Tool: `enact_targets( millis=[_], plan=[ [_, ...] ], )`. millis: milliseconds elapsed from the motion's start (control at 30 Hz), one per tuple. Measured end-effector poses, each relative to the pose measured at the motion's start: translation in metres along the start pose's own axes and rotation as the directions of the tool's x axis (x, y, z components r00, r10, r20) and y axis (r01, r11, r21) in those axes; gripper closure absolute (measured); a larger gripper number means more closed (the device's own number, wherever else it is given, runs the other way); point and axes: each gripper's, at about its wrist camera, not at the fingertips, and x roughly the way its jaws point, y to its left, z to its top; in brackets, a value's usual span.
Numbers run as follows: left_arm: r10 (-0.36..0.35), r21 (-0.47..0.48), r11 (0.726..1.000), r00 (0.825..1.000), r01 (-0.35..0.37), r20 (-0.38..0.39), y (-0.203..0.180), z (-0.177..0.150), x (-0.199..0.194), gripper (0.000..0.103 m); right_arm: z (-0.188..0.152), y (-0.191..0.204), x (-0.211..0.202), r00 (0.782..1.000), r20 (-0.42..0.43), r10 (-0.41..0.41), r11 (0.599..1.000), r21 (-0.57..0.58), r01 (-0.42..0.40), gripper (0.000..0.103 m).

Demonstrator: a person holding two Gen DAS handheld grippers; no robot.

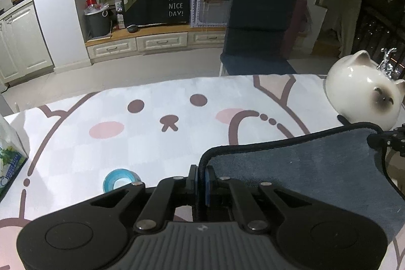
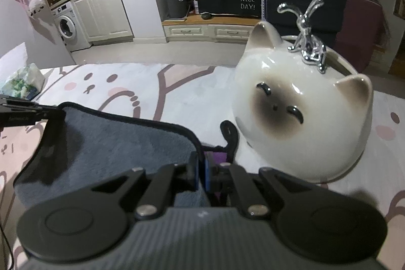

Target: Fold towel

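A grey-blue towel with dark piping is held up over the table between my two grippers. My left gripper is shut on the towel's left corner. My right gripper is shut on the towel's right corner, and its tip shows at the right edge of the left wrist view. The left gripper's tip shows at the left of the right wrist view. The towel sags between them above the cartoon-face tablecloth. The towel's black hanging loop dangles beside the right gripper.
A white ceramic cat bowl with a silver figurine stands just right of the towel. A blue tape roll lies left of the left gripper. A tissue pack sits at the table's left edge. A dark chair stands behind the table.
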Motion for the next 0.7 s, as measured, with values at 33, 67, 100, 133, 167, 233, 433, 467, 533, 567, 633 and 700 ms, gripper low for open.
enact_targets(
  millis=[33,67,100,133,167,233,433,467,533,567,633,700],
  plan=[
    [0.004,-0.001,1.0,1.0,-0.004,-0.003,-0.001,-0.001,0.001,0.097,-0.001,0.0,0.001,1.0,-0.004,-0.004,1.0,-0.001,0.004,0.097],
    [0.006,-0.002,1.0,1.0,-0.006,-0.004,-0.001,-0.002,0.003,0.096,0.0,0.001,0.007,1.0,-0.009,-0.009,1.0,-0.002,0.009,0.096],
    [0.014,-0.003,1.0,1.0,-0.014,-0.006,-0.002,-0.002,0.005,0.093,-0.001,0.001,0.011,1.0,-0.014,-0.013,1.0,-0.003,0.013,0.094],
    [0.023,-0.007,1.0,1.0,-0.023,0.0,-0.002,-0.003,0.005,0.088,-0.002,0.002,0.014,1.0,-0.019,-0.017,1.0,-0.005,0.017,0.089],
    [0.035,-0.01,0.999,0.999,-0.035,-0.003,-0.002,-0.003,0.005,0.081,-0.003,0.002,0.017,1.0,-0.022,-0.017,1.0,-0.002,0.017,0.082],
    [0.043,-0.024,0.999,0.999,-0.043,-0.014,-0.002,-0.005,0.004,0.041,-0.005,0.002,0.018,1.0,-0.028,-0.002,1.0,0.027,0.003,0.037],
    [0.085,-0.026,0.996,0.996,-0.085,0.0,-0.006,-0.01,-0.014,0.001,-0.011,0.007,0.006,1.0,-0.018,-0.005,0.998,0.058,0.006,0.0],
    [0.081,-0.038,0.996,0.997,-0.081,-0.003,-0.006,-0.011,-0.017,0.0,-0.013,0.008,0.002,1.0,-0.008,-0.008,0.998,0.067,0.008,0.0],
    [0.076,-0.047,0.996,0.997,-0.076,0.001,-0.008,-0.014,-0.024,0.0,-0.017,0.011,-0.007,1.0,0.015,-0.009,0.997,0.07,0.008,0.0],
    [0.077,-0.047,0.996,0.997,-0.077,0.001,-0.01,-0.015,-0.028,0.0,-0.018,0.012,-0.011,1.0,0.021,-0.008,0.997,0.071,0.007,0.0],
    [0.075,-0.045,0.996,0.997,-0.075,-0.004,-0.014,-0.017,-0.035,0.0,-0.02,0.016,-0.02,1.0,0.005,0.001,0.998,0.066,-0.001,0.0],
    [0.07,-0.043,0.997,0.998,-0.069,0.0,-0.019,-0.018,-0.043,0.0,-0.022,0.021,-0.03,1.0,0.01,-0.013,0.998,0.056,0.013,0.0]
  ],
)
